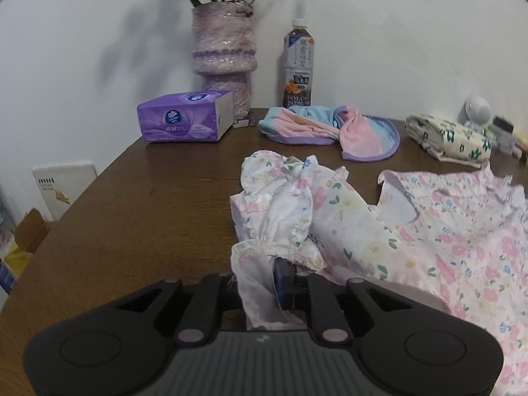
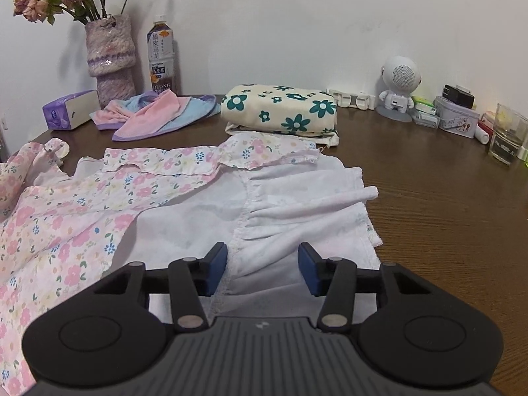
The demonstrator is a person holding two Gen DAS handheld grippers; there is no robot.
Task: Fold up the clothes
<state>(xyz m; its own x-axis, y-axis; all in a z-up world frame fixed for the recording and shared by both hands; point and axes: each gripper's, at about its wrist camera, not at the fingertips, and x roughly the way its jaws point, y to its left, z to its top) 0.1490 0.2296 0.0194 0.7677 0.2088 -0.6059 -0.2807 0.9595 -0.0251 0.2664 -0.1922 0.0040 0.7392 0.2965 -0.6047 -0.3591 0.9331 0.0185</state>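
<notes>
The floral garment (image 2: 99, 204) is a thin, soft cotton piece with small pink and blue flowers on a pale ground. It lies spread over the near half of the brown wooden table (image 2: 445, 204). On its right part the white inner side is turned up, with a gathered seam and soft wrinkles.

The left gripper (image 1: 264, 283) has its jaws clenched on a frilled, elastic edge of the garment, and this bunch of cloth rises up in a crumpled heap above the fingers. The right gripper (image 2: 262, 267) hovers over the white part with its jaws released, and its blue pads (image 2: 217, 269) are apart with cloth showing between them.

Behind the garment there are a folded cream cloth with green flowers (image 2: 280, 109), which just touches the garment's collar, and a pink and blue towel (image 2: 155, 115) with a rounded purple border. Further back stand a fuzzy purple vase (image 2: 110, 56), a tea bottle (image 2: 161, 56) and a purple tissue box (image 1: 184, 115).

To the right of the garment the wood is bare up to the table edge. On the left side, bare wood also lies between the garment and the curved edge.
</notes>
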